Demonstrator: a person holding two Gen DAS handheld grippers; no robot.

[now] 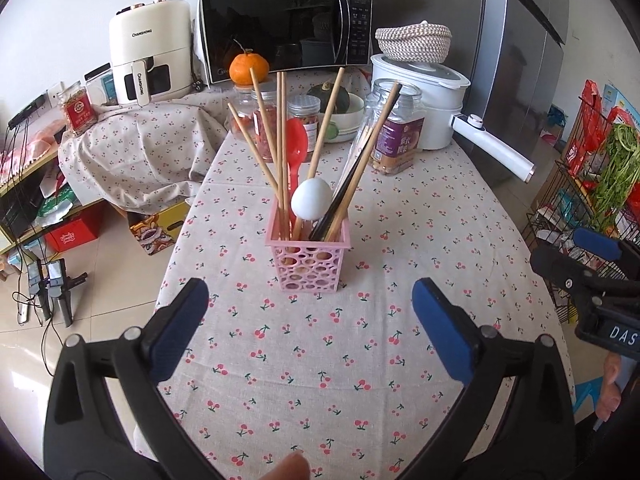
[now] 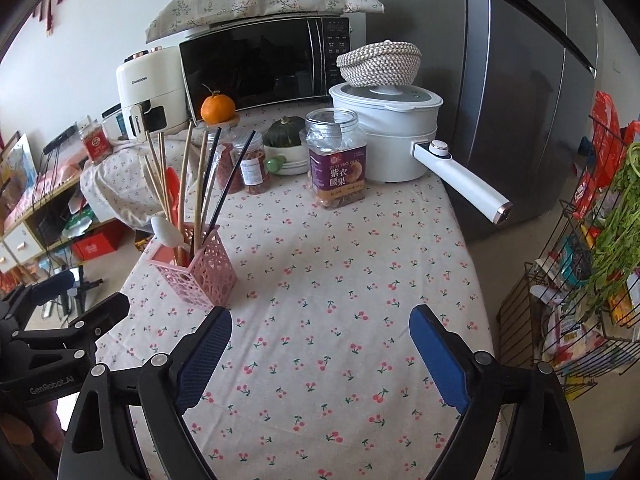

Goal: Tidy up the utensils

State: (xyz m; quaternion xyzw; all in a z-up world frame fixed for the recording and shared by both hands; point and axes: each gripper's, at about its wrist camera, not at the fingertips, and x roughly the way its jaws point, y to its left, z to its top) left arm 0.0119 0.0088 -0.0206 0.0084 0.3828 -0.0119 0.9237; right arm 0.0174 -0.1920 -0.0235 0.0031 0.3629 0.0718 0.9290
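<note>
A square pink plastic holder [image 1: 308,258] with a lattice of oval holes stands upright at the centre of the left wrist frame, on a cream tablecloth [image 1: 304,360] printed with small red cherries. Slender wooden chopsticks [image 1: 325,128] fan out of it, beside a dark glossy pair [image 1: 352,178], a red plastic spoon [image 1: 297,148] and a smooth white spoon [image 1: 312,200] whose rounded bowl faces up. The left gripper [image 1: 310,332] fills the lower part of that frame, its blue ribbed pads spread wide and released, nothing between them, short of the holder. In the right wrist frame the same holder [image 2: 200,268] sits at centre left, and the right gripper [image 2: 320,354] hangs low in the frame over bare cloth, pads likewise parted and empty. A clear ridged jar [image 2: 337,160] with a purple label and a white pot [image 2: 394,140] with a long handle stand in the upper middle
</note>
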